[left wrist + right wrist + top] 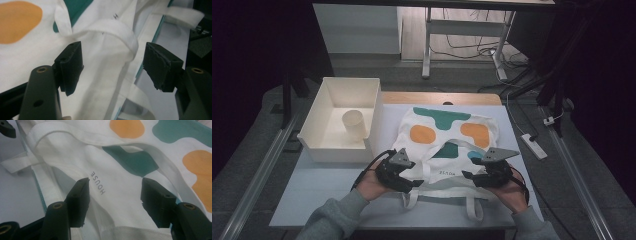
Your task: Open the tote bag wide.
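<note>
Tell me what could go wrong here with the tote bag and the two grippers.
1. Both grippers, left gripper and right gripper, are open over the tote bag; closing here may pinch only the top layer.
2. A loose strap loops between the left jaws, so it could get caught instead of the bag edge.
3. Pulling unevenly might drag the bag toward the box.

Right tool (113,195) jaws apart over white tote bag (117,215), lettering between them
</note>
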